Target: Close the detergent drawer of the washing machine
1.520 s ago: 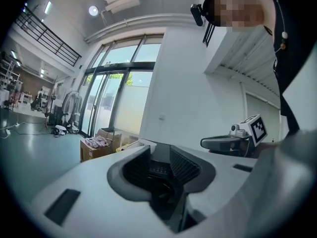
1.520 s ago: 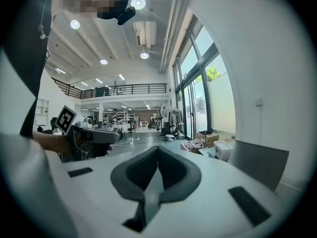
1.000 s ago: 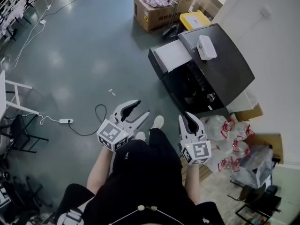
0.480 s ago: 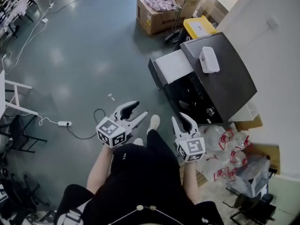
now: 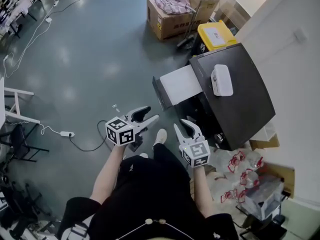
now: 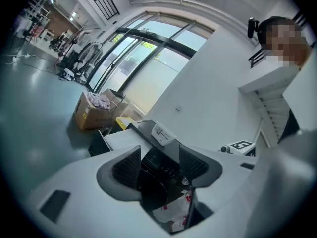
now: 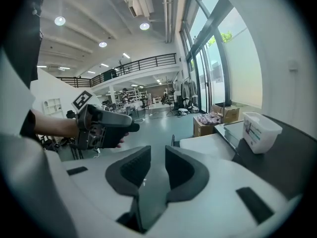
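Observation:
The dark washing machine (image 5: 240, 101) stands at the right, with its detergent drawer (image 5: 179, 85) pulled out to the left; the drawer shows a pale inside and a dark front panel. A white box (image 5: 221, 80) lies on the machine's top. My left gripper (image 5: 143, 117) hovers left of the machine, below the drawer in the picture. Its jaws are opening with nothing between them. My right gripper (image 5: 187, 128) is close to the machine's front, and its jaws are closing on nothing. The machine's front (image 6: 163, 165) shows between the jaws in the left gripper view. In the right gripper view the drawer (image 7: 208, 145) lies right of the jaws.
A cardboard box of clothes (image 5: 172, 11) and a yellow-lidded bin (image 5: 216, 34) stand beyond the drawer. Plastic bags (image 5: 240, 176) lie by the machine's near side. A power strip with cable (image 5: 67, 134) and white table legs (image 5: 15, 104) are at the left.
Both grippers have moved forward toward the machine's front and the drawer. The left jaws stand wider than before. The drawer is still pulled out.

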`<state>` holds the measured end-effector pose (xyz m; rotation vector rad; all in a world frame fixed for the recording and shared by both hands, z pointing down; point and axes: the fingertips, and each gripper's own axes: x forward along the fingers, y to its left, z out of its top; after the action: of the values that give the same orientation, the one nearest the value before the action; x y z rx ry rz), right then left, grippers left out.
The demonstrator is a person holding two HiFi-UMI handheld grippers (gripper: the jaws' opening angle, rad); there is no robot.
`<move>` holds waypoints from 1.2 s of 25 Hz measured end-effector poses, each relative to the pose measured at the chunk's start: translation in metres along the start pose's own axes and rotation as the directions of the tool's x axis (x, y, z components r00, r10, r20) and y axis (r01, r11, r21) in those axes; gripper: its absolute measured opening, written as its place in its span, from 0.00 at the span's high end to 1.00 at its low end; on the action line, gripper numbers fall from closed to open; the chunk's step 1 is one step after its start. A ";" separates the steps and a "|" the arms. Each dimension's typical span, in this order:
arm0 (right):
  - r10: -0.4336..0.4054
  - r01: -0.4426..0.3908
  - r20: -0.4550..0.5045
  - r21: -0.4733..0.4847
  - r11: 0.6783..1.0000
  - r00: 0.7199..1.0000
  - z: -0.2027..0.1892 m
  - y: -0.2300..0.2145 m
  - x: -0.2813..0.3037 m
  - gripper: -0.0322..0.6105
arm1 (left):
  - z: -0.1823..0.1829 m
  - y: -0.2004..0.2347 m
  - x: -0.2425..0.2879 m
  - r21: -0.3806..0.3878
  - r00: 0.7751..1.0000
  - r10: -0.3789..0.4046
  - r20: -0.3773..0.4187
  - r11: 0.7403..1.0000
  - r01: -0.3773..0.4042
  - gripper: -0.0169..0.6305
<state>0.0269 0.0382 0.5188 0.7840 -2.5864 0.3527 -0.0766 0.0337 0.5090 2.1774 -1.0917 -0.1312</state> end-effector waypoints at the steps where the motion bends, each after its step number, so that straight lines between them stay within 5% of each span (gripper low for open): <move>1: 0.018 -0.018 -0.016 -0.001 1.000 1.000 -0.001 -0.006 0.008 0.80 | 0.002 0.009 0.009 -0.020 1.000 0.011 -0.005 1.000 -0.012 0.62; 7: 0.122 -0.121 -0.129 0.016 0.993 0.984 -0.028 -0.026 0.056 0.79 | -0.004 0.065 0.054 -0.186 0.993 0.097 -0.065 0.977 -0.108 0.62; 15: 0.202 -0.199 -0.297 0.042 0.979 0.933 -0.078 -0.023 0.108 0.79 | -0.029 0.132 0.091 -0.283 0.958 0.224 -0.181 0.921 -0.269 0.62; 21: 0.173 -0.161 -0.359 0.062 0.985 0.917 -0.097 -0.023 0.131 0.79 | -0.038 0.148 0.110 -0.336 0.954 0.195 -0.228 0.904 -0.265 0.62; 30: 0.098 -0.116 -0.432 -0.016 0.993 0.896 -0.106 -0.025 0.139 0.87 | -0.044 0.151 0.117 -0.333 0.948 0.134 -0.288 0.914 -0.230 0.62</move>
<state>-0.0312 -0.0106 0.6784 0.4813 -2.2118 0.4484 -0.0863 -0.0911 0.6593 1.6975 -1.0234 0.0358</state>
